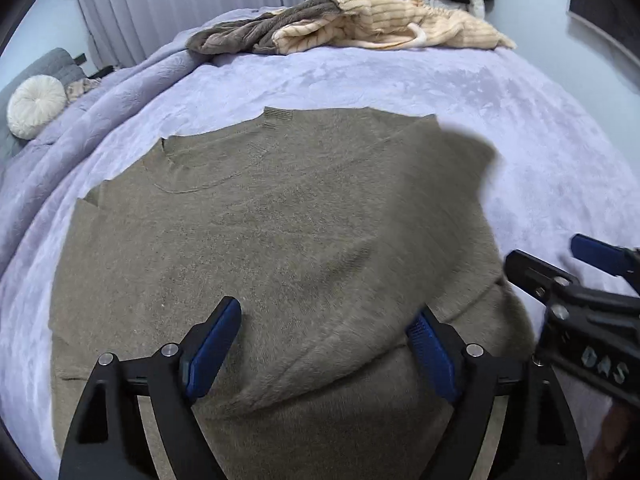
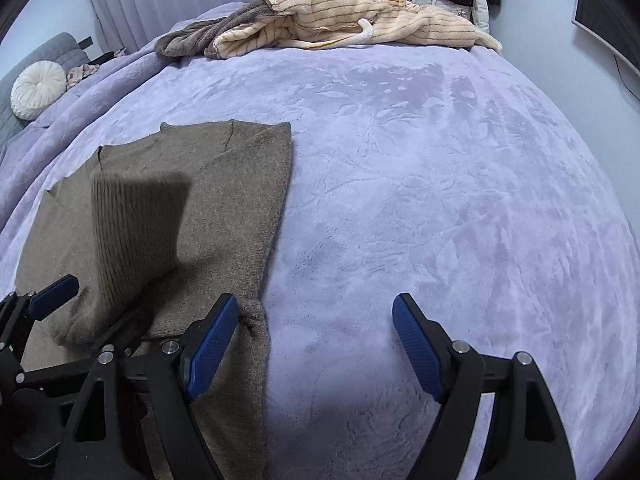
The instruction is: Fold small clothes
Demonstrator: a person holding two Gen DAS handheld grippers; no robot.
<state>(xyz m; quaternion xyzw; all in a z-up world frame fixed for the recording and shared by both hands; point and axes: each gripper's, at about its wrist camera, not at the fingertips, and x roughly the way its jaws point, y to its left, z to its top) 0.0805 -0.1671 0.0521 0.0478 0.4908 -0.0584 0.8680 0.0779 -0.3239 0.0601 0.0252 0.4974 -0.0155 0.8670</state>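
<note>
A brown knit sweater (image 1: 248, 216) lies flat on the lilac bed cover, neck toward the far side. One sleeve (image 1: 440, 200) is blurred and in the air over its right half; in the right wrist view the sleeve (image 2: 136, 224) stands up off the sweater (image 2: 240, 184). My left gripper (image 1: 328, 332) is open above the sweater's near part, with the sleeve's base lying between its fingers. My right gripper (image 2: 316, 320) is open and empty over bare cover at the sweater's right edge. It shows at the right in the left wrist view (image 1: 560, 264).
A heap of cream striped and grey-brown clothes (image 1: 352, 24) lies at the far edge of the bed cover (image 2: 440, 184). A round white cushion (image 1: 36, 106) sits far left by a grey headboard. Curtains hang behind.
</note>
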